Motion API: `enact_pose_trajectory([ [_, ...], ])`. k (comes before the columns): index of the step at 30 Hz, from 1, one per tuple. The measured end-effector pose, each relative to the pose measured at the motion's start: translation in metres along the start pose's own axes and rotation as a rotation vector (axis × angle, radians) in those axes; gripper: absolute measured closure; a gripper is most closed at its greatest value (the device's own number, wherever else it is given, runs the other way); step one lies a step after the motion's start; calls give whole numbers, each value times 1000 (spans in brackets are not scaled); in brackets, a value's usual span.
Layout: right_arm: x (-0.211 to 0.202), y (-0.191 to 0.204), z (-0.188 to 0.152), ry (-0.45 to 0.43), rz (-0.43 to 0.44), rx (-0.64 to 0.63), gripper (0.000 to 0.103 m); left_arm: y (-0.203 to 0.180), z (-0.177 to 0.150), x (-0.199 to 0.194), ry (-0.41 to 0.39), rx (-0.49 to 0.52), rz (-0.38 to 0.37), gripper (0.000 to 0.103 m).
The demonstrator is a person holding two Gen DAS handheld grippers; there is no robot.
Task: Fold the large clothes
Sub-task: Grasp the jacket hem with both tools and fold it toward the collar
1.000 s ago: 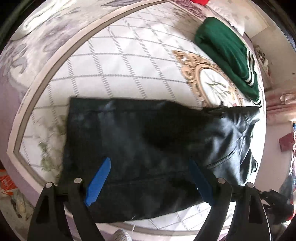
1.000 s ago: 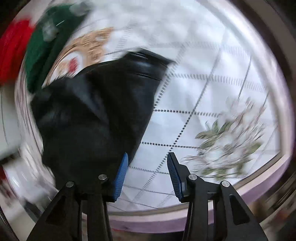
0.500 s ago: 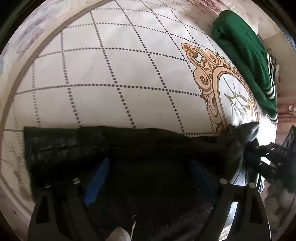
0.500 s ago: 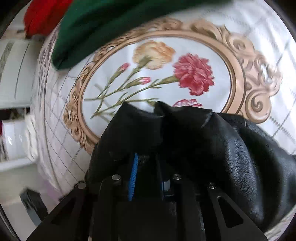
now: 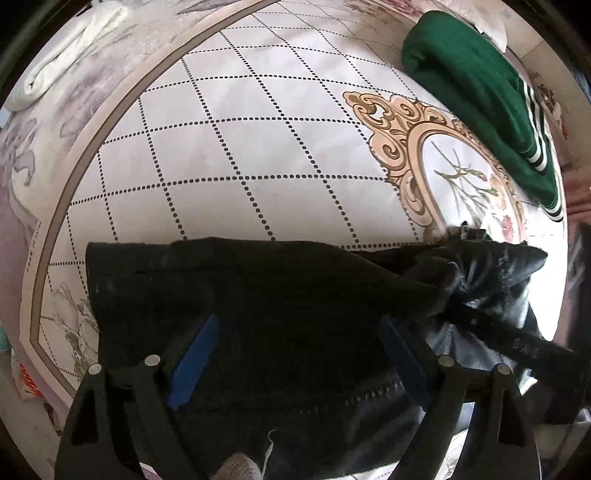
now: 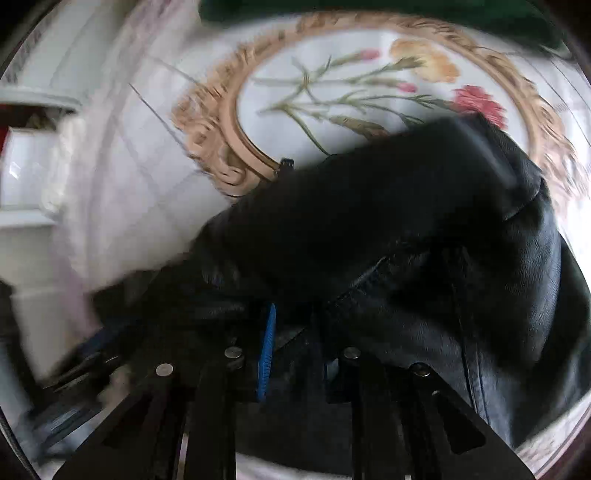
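A black leather-look garment (image 5: 280, 295) lies across the near part of the patterned bedspread (image 5: 240, 147). My left gripper (image 5: 295, 332) is open just above it, blue pads wide apart over the dark fabric. The garment's right end (image 5: 491, 266) is bunched and lifted. In the right wrist view the same garment (image 6: 406, 240) fills the lower frame. My right gripper (image 6: 295, 350) is shut on a fold of it, with only one blue pad (image 6: 266, 350) showing. The right gripper's black body also shows in the left wrist view (image 5: 524, 347).
A folded green sweater with white stripes (image 5: 480, 92) lies at the far right of the bed; its edge shows in the right wrist view (image 6: 369, 9). A rolled white cloth (image 5: 70, 51) lies at the far left. The bed's edge runs close below the garment.
My right gripper closed on the garment's right end and has pulled it up and sideways. My left gripper dipped close to the fabric, then drew back a little, still open.
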State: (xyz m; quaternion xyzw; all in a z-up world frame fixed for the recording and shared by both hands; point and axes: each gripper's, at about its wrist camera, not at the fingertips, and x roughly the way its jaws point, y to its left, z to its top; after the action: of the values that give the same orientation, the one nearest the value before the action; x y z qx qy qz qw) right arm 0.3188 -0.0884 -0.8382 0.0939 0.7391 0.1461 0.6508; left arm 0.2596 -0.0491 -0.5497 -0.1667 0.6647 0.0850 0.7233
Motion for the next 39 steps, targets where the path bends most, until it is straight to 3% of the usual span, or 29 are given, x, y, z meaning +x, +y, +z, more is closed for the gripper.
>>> enact_pose_trajectory([
  [3,-23,4,1,35,-28,11,84,-5,2,-11,-27,13,-13,14],
  [8,-69,-9,1,-111,62,59,84,-17,18,5,-20,29,8,14],
  [10,-64,-25,16,-144,51,116,84,-17,28,29,24,10,10,12],
  [12,-41,-43,33,-113,55,172,84,-14,35,39,33,2,0,9],
  [17,-36,-47,51,-63,96,184,84,-18,29,7,-6,40,26,9],
  [18,-50,-48,44,-69,94,181,81,-21,26,-3,-24,50,30,9],
  [20,-67,-46,24,-119,56,192,67,-30,12,-28,-64,67,21,9],
  [21,-84,-57,5,-157,40,213,53,-33,7,-33,-69,70,17,9],
  [23,-108,-87,-34,-217,27,290,40,-45,-6,-35,-58,72,-24,10],
  [26,-129,-143,-89,-245,54,425,39,-60,-14,-12,24,104,-58,12],
  [30,-105,-191,-134,-282,204,570,39,-84,-23,23,96,149,-35,12],
  [34,-59,-217,-137,-283,299,623,39,-88,-25,35,96,165,-6,9],
  [37,-40,-226,-129,-360,377,619,39,-88,-27,34,96,174,1,8],
  [39,-33,-224,-119,-417,438,610,30,-92,-21,37,96,178,7,8],
])
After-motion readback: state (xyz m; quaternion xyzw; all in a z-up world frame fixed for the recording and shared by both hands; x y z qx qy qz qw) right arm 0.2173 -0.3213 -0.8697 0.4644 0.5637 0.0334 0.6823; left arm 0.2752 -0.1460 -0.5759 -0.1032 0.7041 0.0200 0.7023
